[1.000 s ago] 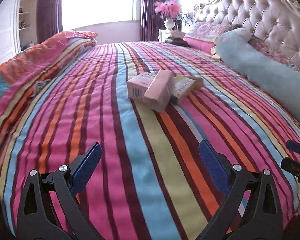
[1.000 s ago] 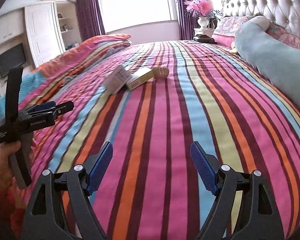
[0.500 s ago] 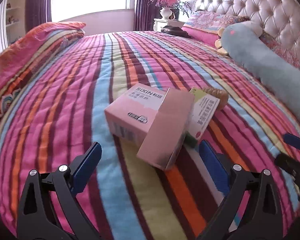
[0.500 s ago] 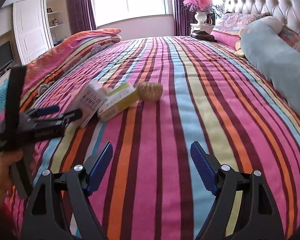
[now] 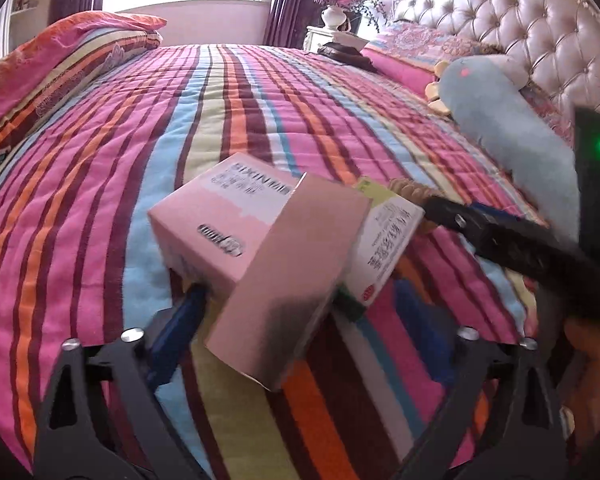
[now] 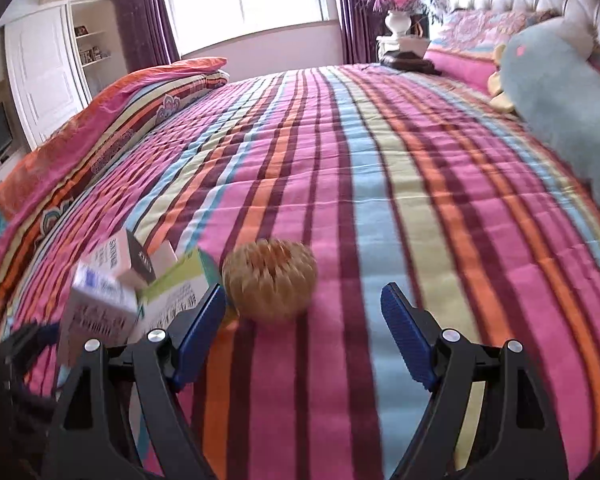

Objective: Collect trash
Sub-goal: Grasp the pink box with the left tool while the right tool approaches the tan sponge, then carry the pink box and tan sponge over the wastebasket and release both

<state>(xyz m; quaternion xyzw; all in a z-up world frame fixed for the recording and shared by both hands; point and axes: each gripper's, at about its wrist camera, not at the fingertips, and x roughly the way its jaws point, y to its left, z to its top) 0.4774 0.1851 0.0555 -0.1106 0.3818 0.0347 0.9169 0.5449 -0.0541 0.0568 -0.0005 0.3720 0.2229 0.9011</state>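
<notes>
Left gripper point(image 5: 300, 320) closing around pink box point(image 5: 260, 252), grip unconfirmed; right gripper point(image 6: 304, 312) wide open, empty, near woven ball point(image 6: 270, 280); striped bedspread point(image 6: 380, 160).

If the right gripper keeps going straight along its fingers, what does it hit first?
Probably the tan ribbed ball, lying just ahead of the right gripper, nearer its left finger; beyond it only striped bedspread. Depth is uncertain.
</notes>
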